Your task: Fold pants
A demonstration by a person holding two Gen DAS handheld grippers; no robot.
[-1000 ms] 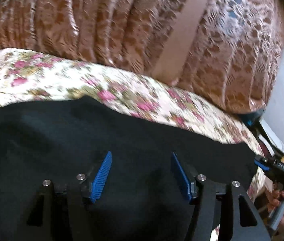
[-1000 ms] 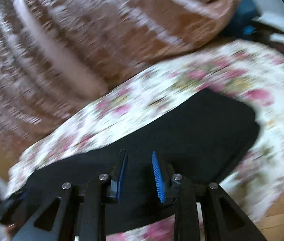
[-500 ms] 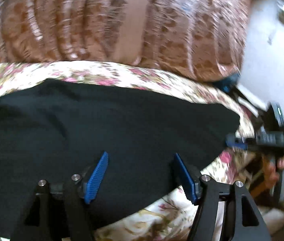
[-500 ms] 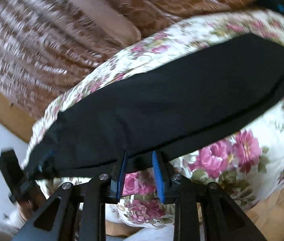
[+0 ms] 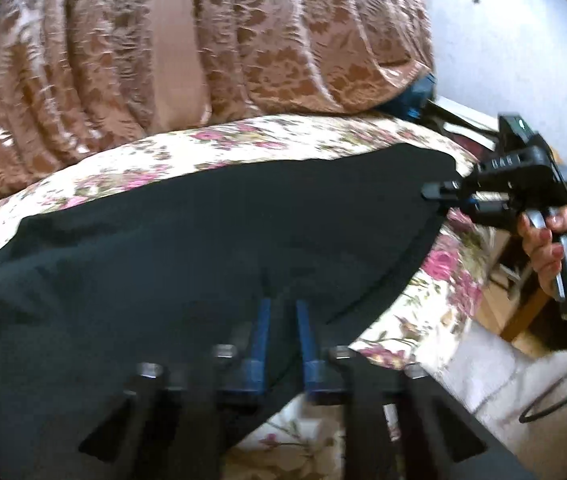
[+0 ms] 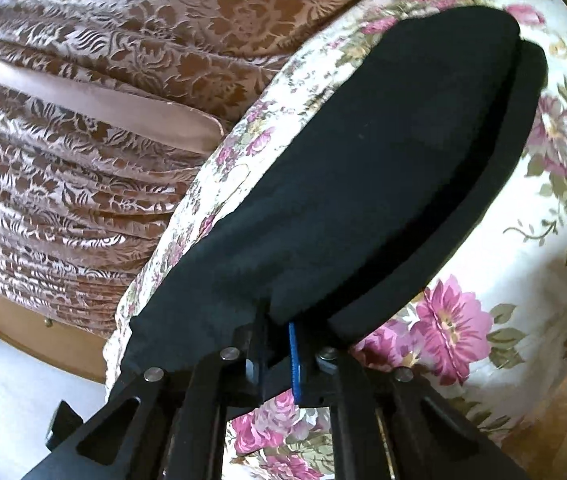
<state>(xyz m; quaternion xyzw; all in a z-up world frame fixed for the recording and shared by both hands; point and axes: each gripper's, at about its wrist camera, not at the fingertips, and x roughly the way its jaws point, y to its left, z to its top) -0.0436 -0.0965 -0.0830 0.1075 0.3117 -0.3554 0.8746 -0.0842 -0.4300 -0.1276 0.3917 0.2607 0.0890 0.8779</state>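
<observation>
Black pants (image 5: pixel 211 248) lie stretched along a floral bed sheet (image 5: pixel 267 140); they also show in the right wrist view (image 6: pixel 383 168) as a long doubled strip. My left gripper (image 5: pixel 281 308) is shut on the near edge of the pants, its blue pads pinching a fold of cloth. My right gripper (image 6: pixel 277 320) is shut on the pants' near end, with cloth draped over the left finger. In the left wrist view the right gripper (image 5: pixel 443 194) sits at the pants' right end, held by a hand.
A brown patterned bedspread (image 5: pixel 163 48) rises behind the floral sheet, also in the right wrist view (image 6: pixel 83 120). A white wall (image 5: pixel 503 40) and dark items stand at the right. Wooden floor (image 6: pixel 555 408) shows beyond the bed edge.
My left gripper went from open over the pants to shut on their near edge. My right gripper closed tighter on the pants' end and the view steadied.
</observation>
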